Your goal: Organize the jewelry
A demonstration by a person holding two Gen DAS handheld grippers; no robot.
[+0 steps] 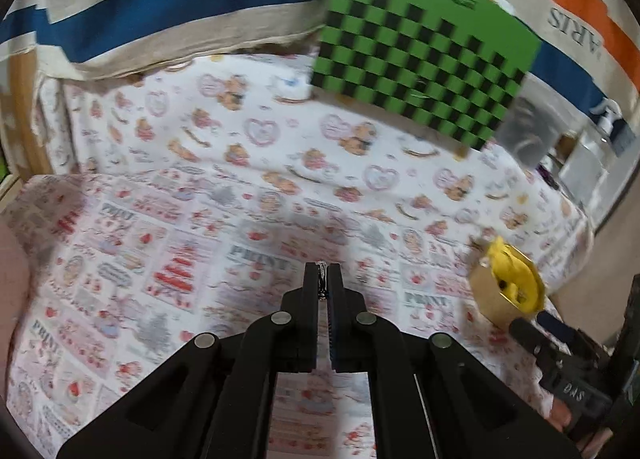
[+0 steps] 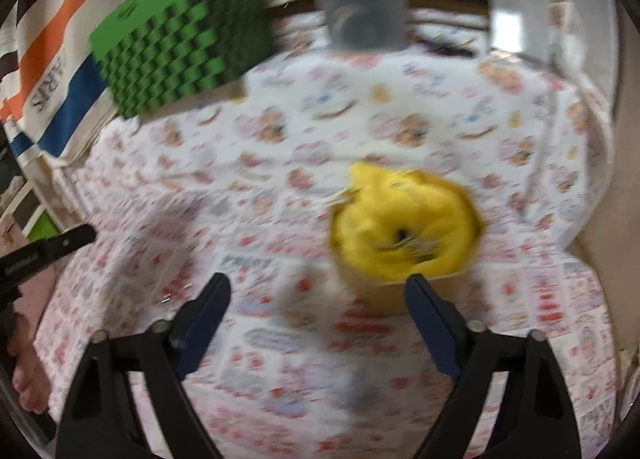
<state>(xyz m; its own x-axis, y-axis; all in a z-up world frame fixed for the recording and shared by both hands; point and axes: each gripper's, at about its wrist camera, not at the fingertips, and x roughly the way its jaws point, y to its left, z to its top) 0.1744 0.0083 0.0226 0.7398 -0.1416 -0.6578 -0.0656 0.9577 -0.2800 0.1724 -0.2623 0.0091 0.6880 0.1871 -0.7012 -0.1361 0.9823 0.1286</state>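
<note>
My left gripper (image 1: 322, 273) is shut on a small silver piece of jewelry (image 1: 321, 278), pinched between its black fingertips above the patterned cloth. A gold box lined with yellow cloth (image 1: 508, 283) sits at the right of the left wrist view. In the right wrist view the same box (image 2: 406, 225) lies just ahead and holds some small dark and silver pieces, blurred. My right gripper (image 2: 318, 285) is open and empty, its right fingertip (image 2: 420, 291) near the box's front edge. The right wrist view is motion-blurred.
A green and black checkered box (image 1: 420, 63) (image 2: 180, 39) stands at the back. A grey clear container (image 2: 366, 7) stands at the back right of it. A striped tote bag (image 1: 160, 11) lies behind. The patterned tablecloth (image 1: 200, 219) covers the table.
</note>
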